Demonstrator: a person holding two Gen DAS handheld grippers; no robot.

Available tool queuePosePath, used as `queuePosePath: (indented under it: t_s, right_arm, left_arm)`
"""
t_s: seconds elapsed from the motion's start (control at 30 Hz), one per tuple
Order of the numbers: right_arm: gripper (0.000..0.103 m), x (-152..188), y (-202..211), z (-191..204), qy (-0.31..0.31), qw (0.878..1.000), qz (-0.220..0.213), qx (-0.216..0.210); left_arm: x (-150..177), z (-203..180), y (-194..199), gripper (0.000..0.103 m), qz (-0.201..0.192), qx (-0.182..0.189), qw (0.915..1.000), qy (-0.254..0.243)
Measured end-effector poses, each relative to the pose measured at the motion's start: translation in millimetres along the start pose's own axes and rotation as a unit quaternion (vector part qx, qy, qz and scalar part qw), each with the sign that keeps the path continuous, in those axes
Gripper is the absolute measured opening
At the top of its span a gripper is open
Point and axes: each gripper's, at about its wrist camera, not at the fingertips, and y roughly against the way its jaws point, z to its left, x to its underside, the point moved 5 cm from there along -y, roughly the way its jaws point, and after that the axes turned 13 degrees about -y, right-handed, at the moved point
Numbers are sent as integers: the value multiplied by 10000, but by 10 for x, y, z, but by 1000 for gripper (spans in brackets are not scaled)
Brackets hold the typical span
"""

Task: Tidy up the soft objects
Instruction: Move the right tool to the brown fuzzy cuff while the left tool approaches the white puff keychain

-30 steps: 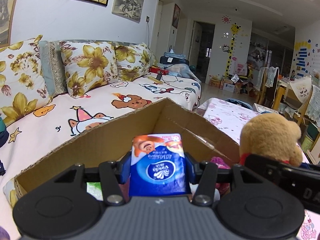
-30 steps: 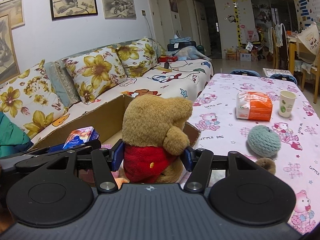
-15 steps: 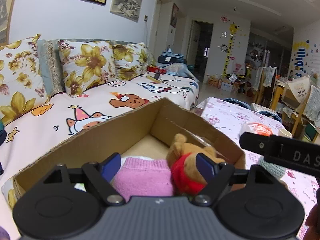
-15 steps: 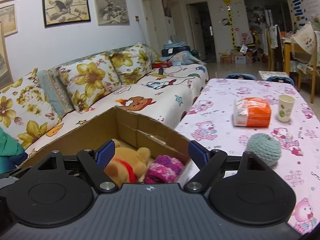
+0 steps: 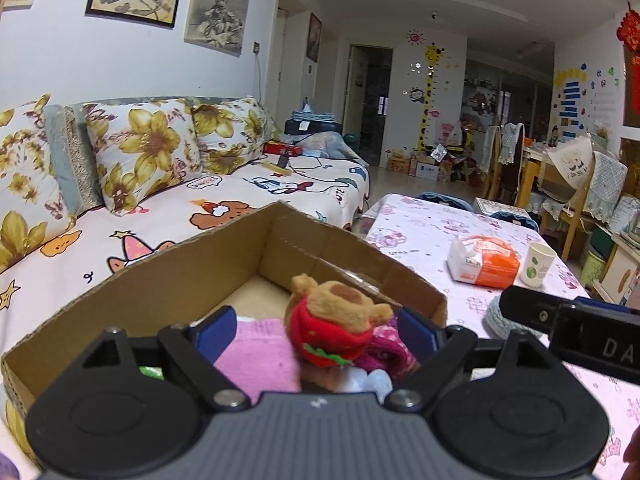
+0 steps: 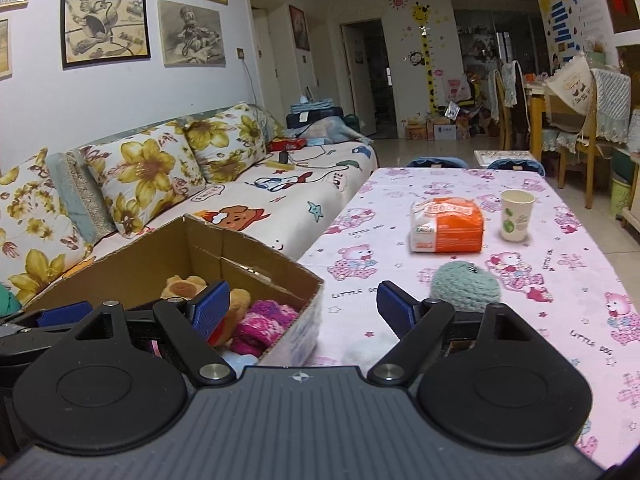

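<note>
Inside the cardboard box, the teddy bear now lies released.

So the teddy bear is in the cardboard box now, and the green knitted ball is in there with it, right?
Not quite. The teddy bear is in the cardboard box, but the green knitted ball is outside it, lying on the pink tablecloth. The right wrist view shows this.

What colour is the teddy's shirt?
Red; the teddy's shirt shows best in the left wrist view.

Left tool jaws opening, nothing gripped; right tool jaws wide, empty; both tilted slightly down
</note>
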Motion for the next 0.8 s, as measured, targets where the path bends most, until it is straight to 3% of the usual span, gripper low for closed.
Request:
queuePosePath:
  t_s: [0.8]
  right_arm:
    - [101,8,71,-255,-16,9993,-192,321]
  left_arm:
    - [-8,-491,18,91,-18,252,9987,-445]
